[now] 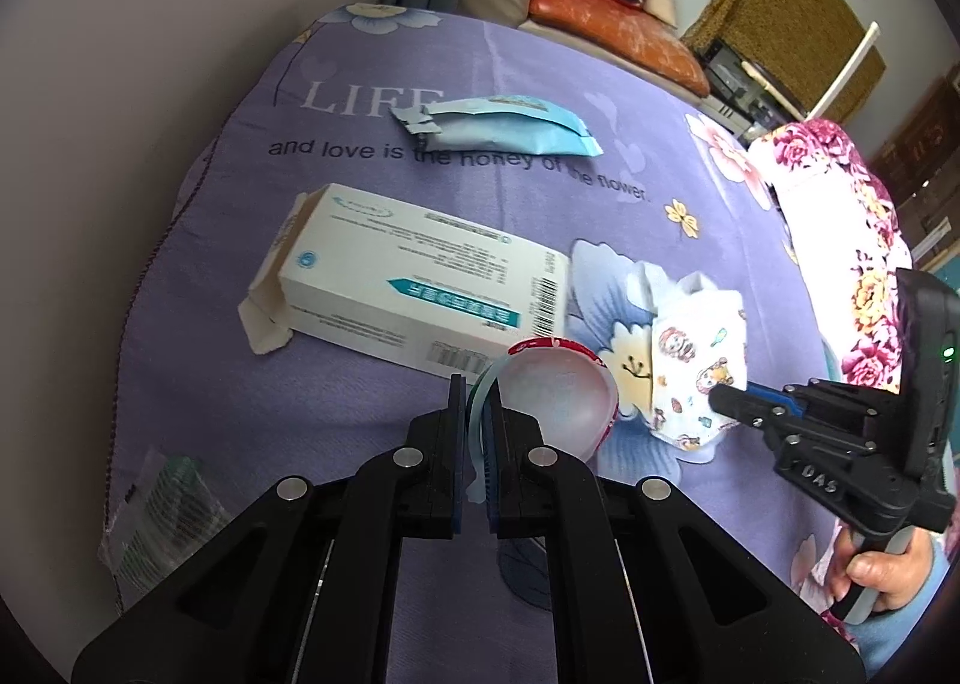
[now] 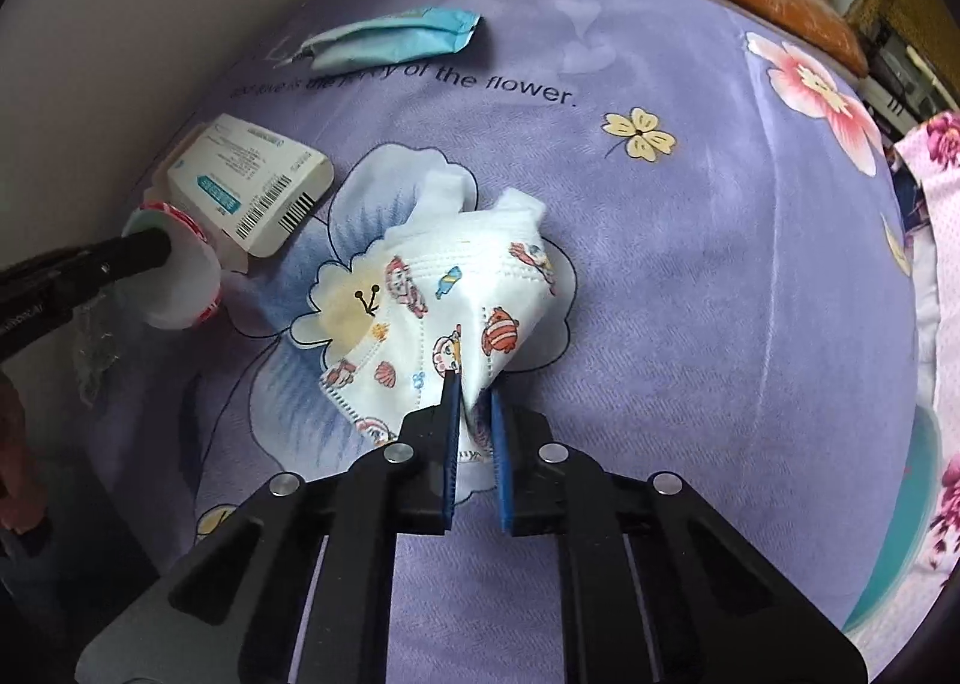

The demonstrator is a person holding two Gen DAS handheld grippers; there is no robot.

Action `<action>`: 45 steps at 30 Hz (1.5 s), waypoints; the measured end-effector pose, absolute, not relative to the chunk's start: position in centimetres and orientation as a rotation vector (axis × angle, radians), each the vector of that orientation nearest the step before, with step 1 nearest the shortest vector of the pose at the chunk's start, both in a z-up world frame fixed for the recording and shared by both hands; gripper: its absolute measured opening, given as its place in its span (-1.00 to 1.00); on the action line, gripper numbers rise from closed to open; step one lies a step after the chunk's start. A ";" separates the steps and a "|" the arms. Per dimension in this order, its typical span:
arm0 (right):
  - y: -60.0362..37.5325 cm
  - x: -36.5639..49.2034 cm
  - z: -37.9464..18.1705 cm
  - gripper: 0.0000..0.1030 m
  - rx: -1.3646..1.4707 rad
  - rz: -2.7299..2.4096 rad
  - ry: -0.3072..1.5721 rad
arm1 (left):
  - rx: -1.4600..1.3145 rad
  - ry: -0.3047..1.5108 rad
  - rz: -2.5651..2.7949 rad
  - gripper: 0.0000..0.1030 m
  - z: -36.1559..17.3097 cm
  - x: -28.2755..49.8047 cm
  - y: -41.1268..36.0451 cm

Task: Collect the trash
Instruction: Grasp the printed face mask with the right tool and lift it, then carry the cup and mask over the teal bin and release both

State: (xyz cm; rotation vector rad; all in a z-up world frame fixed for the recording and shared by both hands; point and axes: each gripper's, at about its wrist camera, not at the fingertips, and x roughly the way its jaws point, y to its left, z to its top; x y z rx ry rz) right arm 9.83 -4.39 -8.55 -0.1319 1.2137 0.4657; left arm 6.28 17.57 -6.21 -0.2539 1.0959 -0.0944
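Carton (image 1: 414, 288) and blue wrapper (image 1: 504, 129) beyond held cup (image 1: 558, 390)

Both views are evenly and fairly brightly lit by soft, diffuse light; shadows are weak and short. Strong fisheye distortion bends straight lines toward the borders, and a black vignette rings each frame. The purple bedspread (image 1: 252, 384) stays sharp at centre and softens toward the rim. Printed text on the white carton (image 1: 414, 288) is legible but slightly smeared. A pale flowered cloth (image 1: 840, 240) is overexposed. The clear plastic wrapper (image 1: 162, 510) shows dull glare.
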 end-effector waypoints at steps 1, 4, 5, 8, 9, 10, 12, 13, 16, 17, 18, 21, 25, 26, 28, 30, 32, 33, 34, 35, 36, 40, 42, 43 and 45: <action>-4.9 9.4 -8.2 -0.85 -0.117 0.467 1.200 | -0.250 1.095 -0.097 -0.89 -6.1 6.2 17.3; -6.4 8.8 -6.9 -0.86 -0.093 0.451 1.161 | -0.245 1.090 -0.111 -0.89 -5.7 6.2 16.3; -6.7 8.7 -6.6 -0.86 -0.084 0.444 1.152 | -0.240 1.087 -0.118 -0.89 -5.5 6.2 15.8; -8.7 8.3 -5.3 -0.86 -0.047 0.401 1.128 | -0.217 1.083 -0.141 -0.89 -5.0 6.3 14.1; -9.9 8.0 -4.7 -0.86 -0.030 0.381 1.113 | -0.209 1.082 -0.150 -0.89 -4.9 6.4 13.4; -9.9 8.0 -4.7 -0.86 -0.030 0.381 1.113 | -0.201 1.082 -0.159 -0.89 -4.8 6.4 12.8; -10.5 7.7 -4.2 -0.86 -0.015 0.364 1.099 | -0.179 1.083 -0.181 -0.89 -4.6 6.7 11.2; -11.1 7.7 -4.0 -0.86 -0.006 0.356 1.093 | -0.169 1.082 -0.191 -0.89 -4.5 6.8 10.4; -13.9 7.6 -3.2 -0.86 0.035 0.320 1.072 | -0.129 1.076 -0.233 -0.89 -3.9 7.4 7.5; -15.1 7.4 -2.9 -0.86 0.052 0.305 1.063 | -0.118 1.073 -0.246 -0.89 -3.8 7.6 6.7; -16.7 7.1 -2.6 -0.86 0.074 0.284 1.053 | -0.105 1.070 -0.260 -0.89 -3.6 7.9 5.7; -19.2 6.7 -2.2 -0.85 0.108 0.248 1.041 | -0.069 1.062 -0.305 -0.89 -3.1 8.5 2.5; -23.8 5.6 -1.6 -0.85 0.160 0.181 1.014 | -0.018 1.058 -0.367 -0.89 -2.6 9.0 -2.1; -24.3 5.5 -1.6 -0.85 0.166 0.174 1.012 | -0.001 1.058 -0.385 -0.89 -2.5 9.1 -3.5; -27.0 4.8 -1.4 -0.85 0.196 0.138 0.998 | 0.020 1.058 -0.411 -0.89 -2.5 9.4 -5.5; -28.6 4.4 -1.3 -0.85 0.210 0.114 0.990 | 0.043 1.059 -0.440 -0.89 -2.5 9.6 -8.0; -30.3 3.9 -1.4 -0.85 0.230 0.089 0.981 | 0.063 1.065 -0.468 -0.89 -2.7 9.8 -10.3; -31.5 3.5 -1.4 -0.85 0.240 0.071 0.976 | 0.070 1.069 -0.480 -0.89 -2.9 9.7 -11.3; -32.3 3.3 -1.4 -0.85 0.245 0.059 0.974 | 0.078 1.072 -0.492 -0.89 -3.0 9.7 -12.2; -33.3 3.0 -1.5 -0.85 0.251 0.042 0.969 | 0.090 1.076 -0.504 -0.89 -3.2 9.8 -13.5; -34.5 2.6 -1.6 -0.85 0.262 0.022 0.964 | 0.103 1.081 -0.518 -0.89 -3.4 9.8 -14.8; -37.9 1.3 -2.1 -0.85 0.299 -0.031 0.958 | 0.147 1.093 -0.560 -0.89 -4.2 9.8 -19.0; -39.6 0.8 -2.3 -0.85 0.311 -0.053 0.957 | 0.164 1.103 -0.578 -0.89 -4.6 9.8 -20.8; -40.1 0.6 -2.4 -0.85 0.315 -0.060 0.956 | 0.171 1.106 -0.585 -0.89 -4.7 9.8 -21.5; -41.3 0.3 -2.7 -0.85 0.325 -0.076 0.953 | 0.190 1.111 -0.595 -0.89 -5.1 9.8 -23.0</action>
